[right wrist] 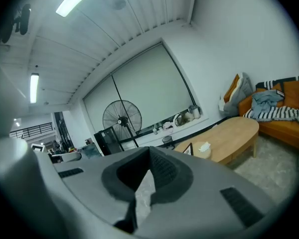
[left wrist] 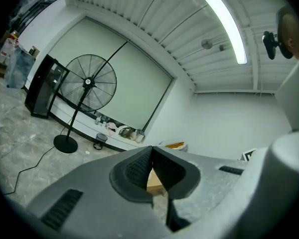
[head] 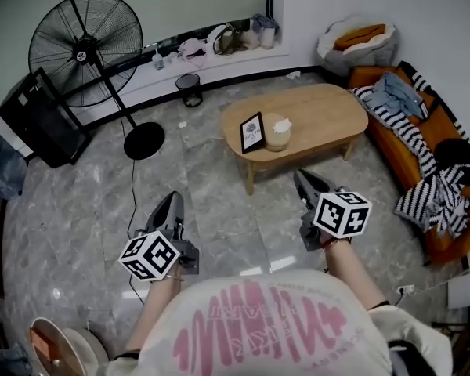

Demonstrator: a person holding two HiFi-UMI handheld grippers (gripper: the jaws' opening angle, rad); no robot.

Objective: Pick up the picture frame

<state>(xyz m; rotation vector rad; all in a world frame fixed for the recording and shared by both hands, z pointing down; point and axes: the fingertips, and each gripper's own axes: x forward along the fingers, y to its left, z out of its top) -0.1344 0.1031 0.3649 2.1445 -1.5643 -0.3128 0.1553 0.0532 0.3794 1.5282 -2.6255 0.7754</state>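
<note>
At the nine o'clock end of the oval table (head: 329, 116), the picture frame (head: 252, 132) is stood upright, long axis vertical, face turned toward about seven o'clock. A round container (head: 278, 135) is seen just beside it at three o'clock. The table edge lies close in front of the frame. Bare floor (head: 219, 202) is seen between the table and the grippers. The left gripper (head: 173, 197) and right gripper (head: 300, 176) are closed, with nothing gripped.
</note>
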